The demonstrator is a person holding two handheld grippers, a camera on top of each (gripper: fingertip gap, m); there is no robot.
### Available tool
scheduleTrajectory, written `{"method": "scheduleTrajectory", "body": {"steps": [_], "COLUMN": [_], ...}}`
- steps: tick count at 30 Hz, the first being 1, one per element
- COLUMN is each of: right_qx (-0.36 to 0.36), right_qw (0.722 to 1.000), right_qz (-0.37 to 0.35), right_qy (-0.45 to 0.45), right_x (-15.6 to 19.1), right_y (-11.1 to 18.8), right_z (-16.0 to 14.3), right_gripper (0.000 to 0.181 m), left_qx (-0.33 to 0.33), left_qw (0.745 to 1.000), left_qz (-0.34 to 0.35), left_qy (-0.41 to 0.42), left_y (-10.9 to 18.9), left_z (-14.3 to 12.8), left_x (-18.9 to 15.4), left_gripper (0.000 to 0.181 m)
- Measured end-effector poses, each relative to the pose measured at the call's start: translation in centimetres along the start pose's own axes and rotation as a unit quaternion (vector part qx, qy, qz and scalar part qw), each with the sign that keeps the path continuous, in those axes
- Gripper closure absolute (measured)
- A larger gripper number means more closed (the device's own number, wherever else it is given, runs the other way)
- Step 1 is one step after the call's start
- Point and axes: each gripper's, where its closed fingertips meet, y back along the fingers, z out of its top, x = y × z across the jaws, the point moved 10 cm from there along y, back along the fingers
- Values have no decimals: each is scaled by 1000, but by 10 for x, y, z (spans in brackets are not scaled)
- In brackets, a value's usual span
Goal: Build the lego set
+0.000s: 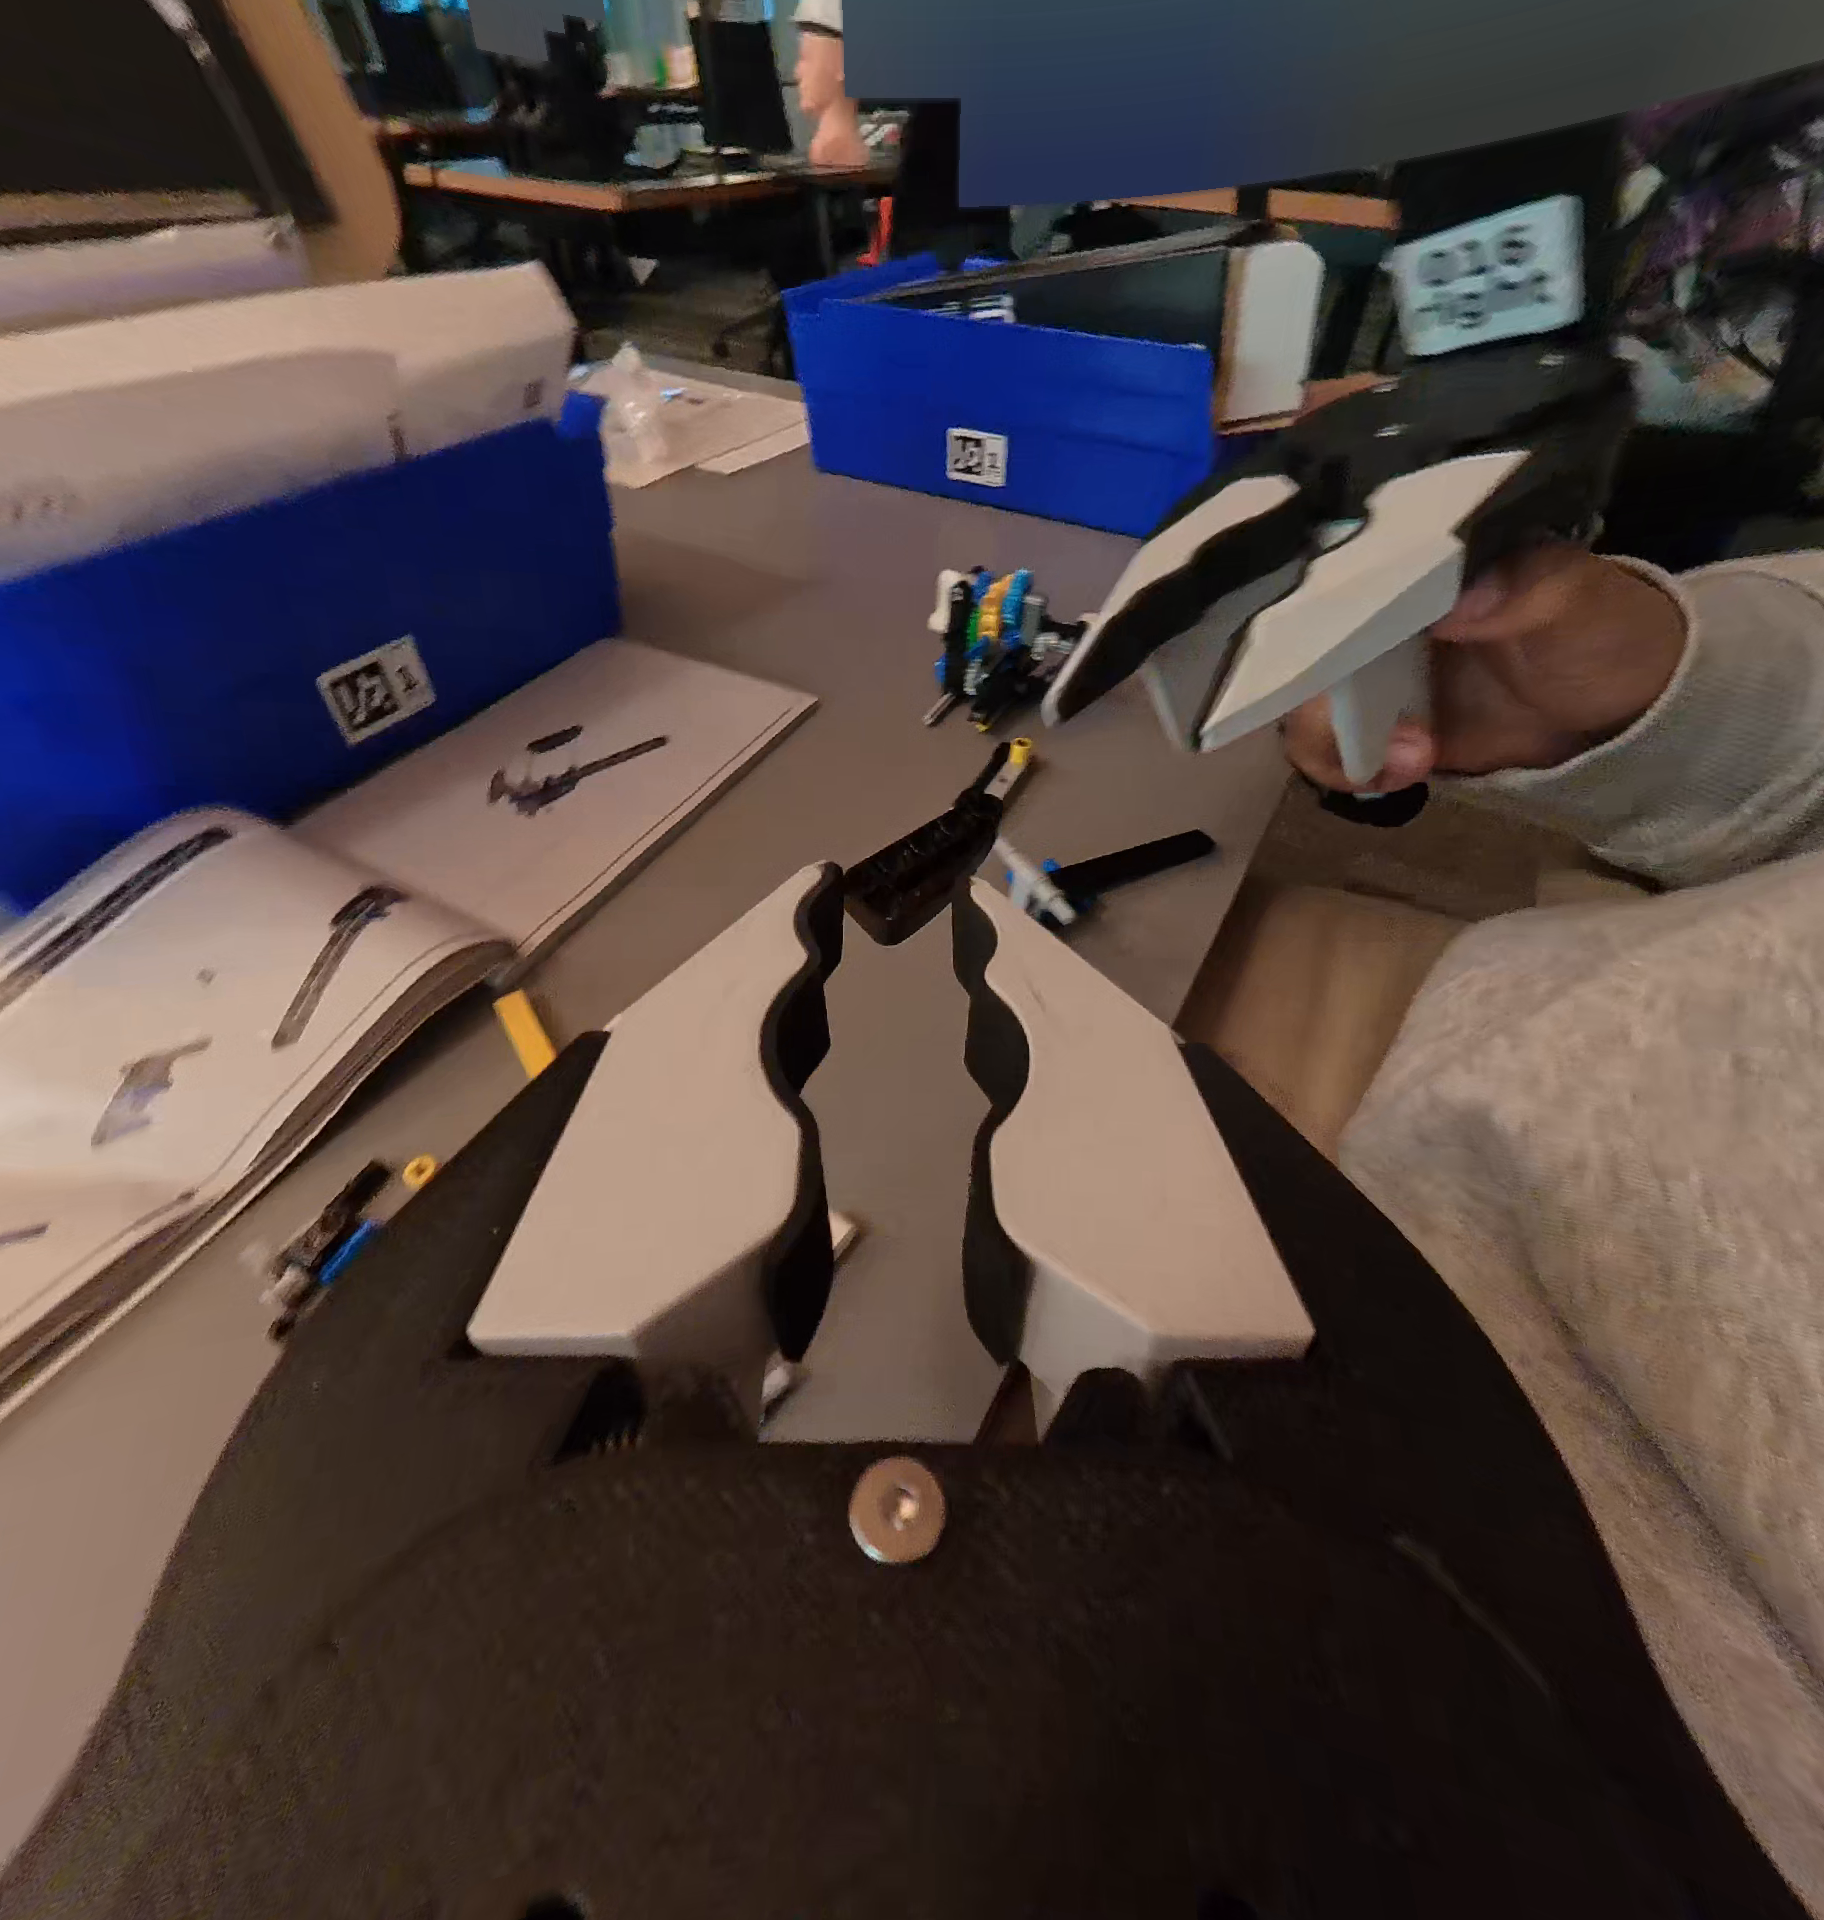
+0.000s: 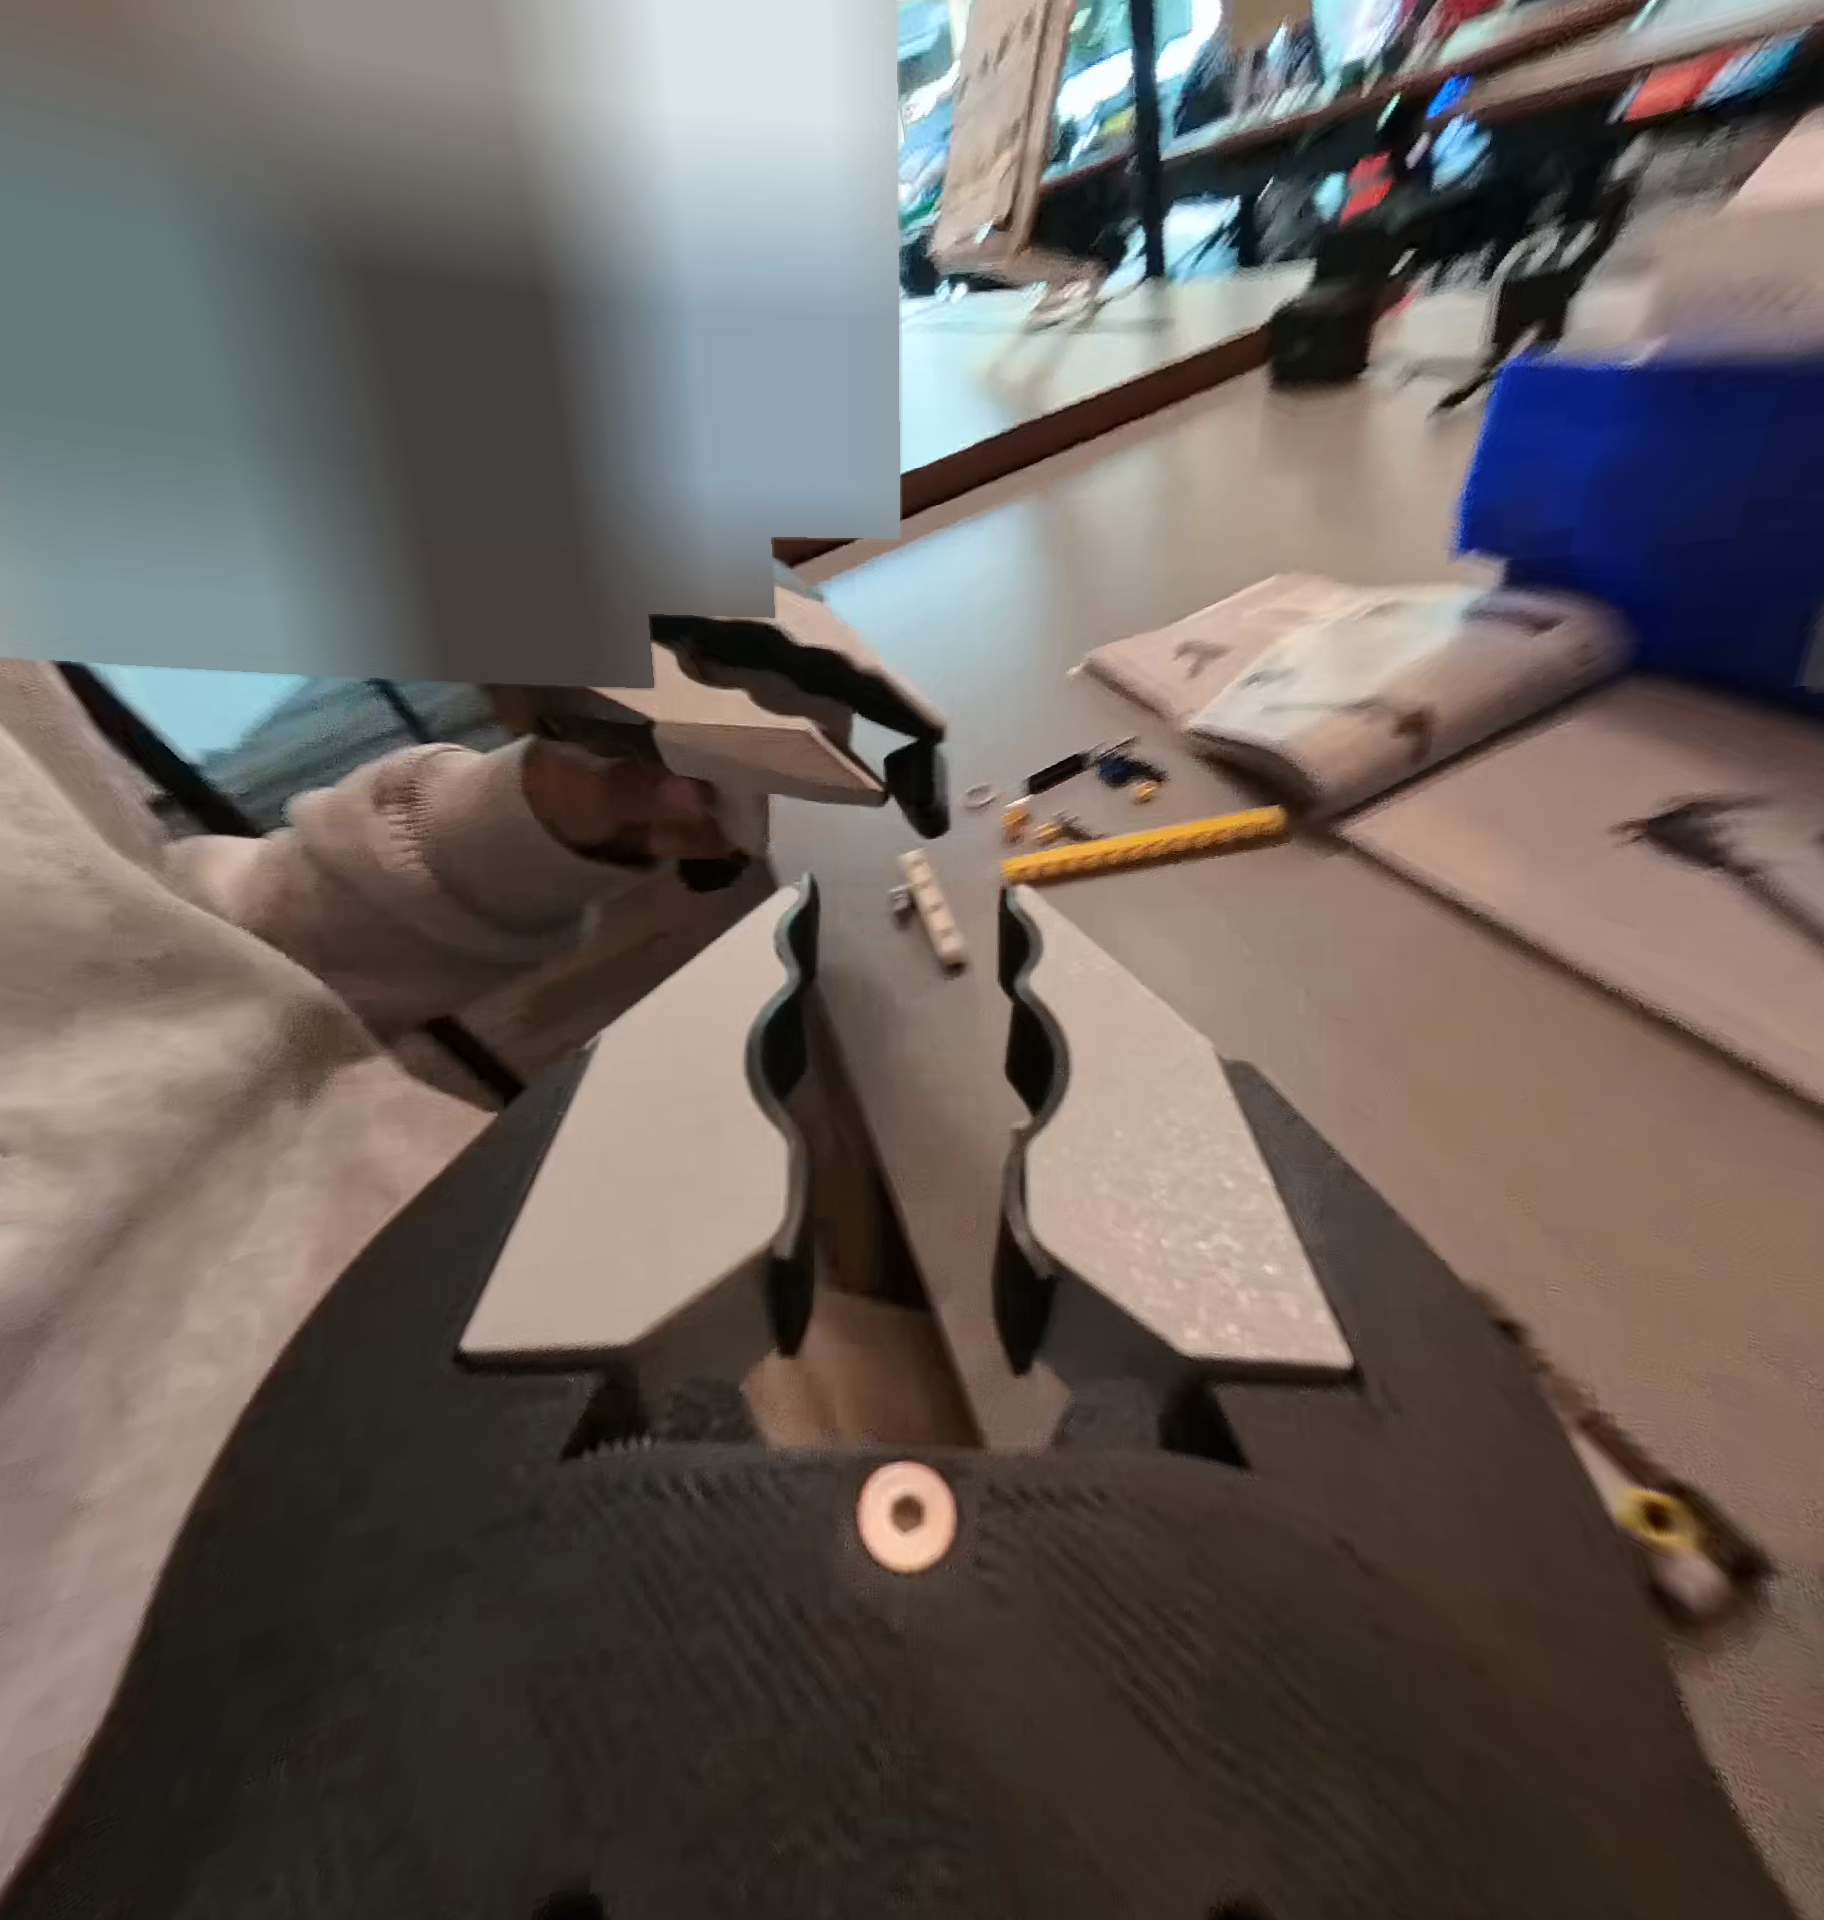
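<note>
A grey tabletop (image 1: 866, 520) was seen, with an open instruction booklet (image 1: 264, 987) spread on its left. A multicoloured, part-built lego assembly (image 1: 991, 644) stood well ahead. The short black studded lego beam (image 1: 913, 873) was gripped at the tips of the left gripper (image 1: 900, 894), its long axis running up and away to the right. The right gripper (image 2: 906, 904) was held above, empty, jaws parted moderately, a small grey plate (image 2: 934, 909) lying just beyond its tips.

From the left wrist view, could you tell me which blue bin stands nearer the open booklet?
The blue bin on the left, directly behind the open booklet; the other blue bin stands farther back.
</note>
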Motion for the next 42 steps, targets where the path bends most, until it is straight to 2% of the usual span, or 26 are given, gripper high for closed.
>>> {"method": "scheduleTrajectory", "body": {"steps": [4, 6, 10, 16, 19, 22, 27, 31, 32, 34, 39, 42], "right_qx": [11, 24, 24, 52, 55, 22, -75, -105, -105, -114, -100, -81], "right_qw": [997, 993, 982, 988, 992, 991, 962, 936, 933, 933, 952, 978], "right_qz": [37, 60, 89, 65, 58, 87, 199, 263, 271, 269, 228, 145], "right_qy": [-73, -103, -162, -131, -103, -98, -170, -210, -213, -211, -179, -128], "right_x": [-1, -4, -12, -12, -9, -5, 5, 17, 20, 22, 19, 12], "right_y": [-7, -6, -2, -8, -9, -9, -9, -18, -20, -20, -16, -9], "right_z": [-6, -8, -11, -16, -16, -12, -1, 2, 1, 2, 2, 2], "right_gripper": [141, 148, 146, 148, 146, 144, 141, 142, 147, 167, 169, 170], "left_qx": [9, 12, 14, 35, -16, -86, -215, -218, -216, -216, -209, -203], "left_qw": [999, 999, 999, 999, 997, 984, 928, 921, 922, 920, 919, 915], "left_qz": [-32, -42, -45, -30, -65, -121, -224, -242, -243, -245, -241, -229], "left_qy": [-19, -22, -24, -6, 34, 98, 204, 213, 212, 214, 233, 265], "left_y": [-13, -17, -21, -21, -16, -9, 1, -5, -6, -6, -9, -9], "left_z": [3, 2, 2, -7, 1, 10, 24, 25, 25, 24, 21, 14], "left_x": [-20, -25, -29, -18, -18, -17, -19, -28, -30, -30, -27, -17], "left_gripper": [164, 165, 167, 167, 168, 168, 169, 169, 169, 169, 169, 154]}}
